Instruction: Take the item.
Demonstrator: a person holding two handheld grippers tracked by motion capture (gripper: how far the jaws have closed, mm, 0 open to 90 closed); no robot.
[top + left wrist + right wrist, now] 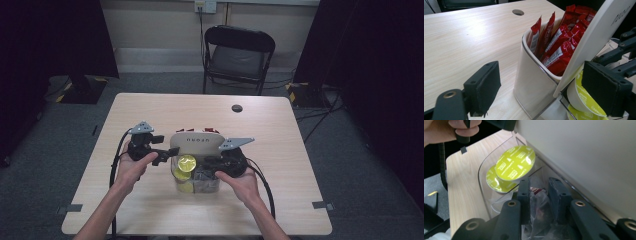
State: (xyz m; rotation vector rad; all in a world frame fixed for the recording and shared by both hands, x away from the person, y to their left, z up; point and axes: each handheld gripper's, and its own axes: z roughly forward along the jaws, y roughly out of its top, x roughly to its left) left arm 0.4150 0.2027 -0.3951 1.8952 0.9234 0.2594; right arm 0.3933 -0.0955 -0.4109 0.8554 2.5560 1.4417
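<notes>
Two grippers work at a pale wooden table (150, 115) on grey carpet, a black folding chair (239, 55) beyond. Left gripper (165, 156) stands wide beside the white container (534, 82) of red sachets (559, 47). Right gripper (539, 200) pinches a clear wrapped packet (537, 206) inside the clear bin (484, 175), near yellow capsules (515, 162).

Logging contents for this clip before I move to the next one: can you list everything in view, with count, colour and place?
Table: one, light wood, centre of room, with a round hole at its far side.
Organiser box: one, white, lid tilted up, mid-table.
Sachets: many, red, upright in the box's rear compartment.
Coffee capsules: at least two, yellow-green lids, in the clear front tray.
Clear wrapped packet: one, in the tray beside the capsules.
Folding chair: one, black, behind the table.
Left gripper: black, at the box's left side.
Right gripper: black, jaws around the packet.
</notes>
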